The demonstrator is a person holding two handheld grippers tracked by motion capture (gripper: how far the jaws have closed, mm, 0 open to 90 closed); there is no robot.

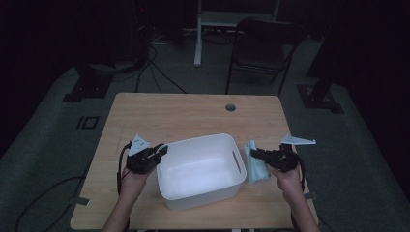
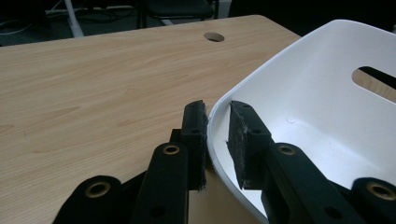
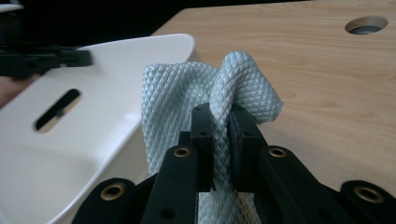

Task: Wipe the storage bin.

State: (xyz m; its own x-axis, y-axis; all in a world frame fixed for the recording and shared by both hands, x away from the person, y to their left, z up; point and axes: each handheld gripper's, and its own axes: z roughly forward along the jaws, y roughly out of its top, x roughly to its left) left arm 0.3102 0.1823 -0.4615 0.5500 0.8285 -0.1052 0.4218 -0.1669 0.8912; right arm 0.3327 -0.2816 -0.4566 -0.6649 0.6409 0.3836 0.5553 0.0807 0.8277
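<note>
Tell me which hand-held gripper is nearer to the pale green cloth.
Right. The right hand-held gripper is shut on the cloth, beside the white bin. The left hand-held gripper clamps the bin's opposite rim, apart from the cloth.

Glossy plastic tub (image 1: 200, 169), textured cloth (image 3: 187, 93)

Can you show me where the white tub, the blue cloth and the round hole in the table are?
tub (image 1: 193, 203): high view, its near outer wall.
cloth (image 3: 175, 93): right gripper view, the bunched fold above the jaws.
hole (image 1: 230, 107): high view, its middle, at the table's far edge.
</note>
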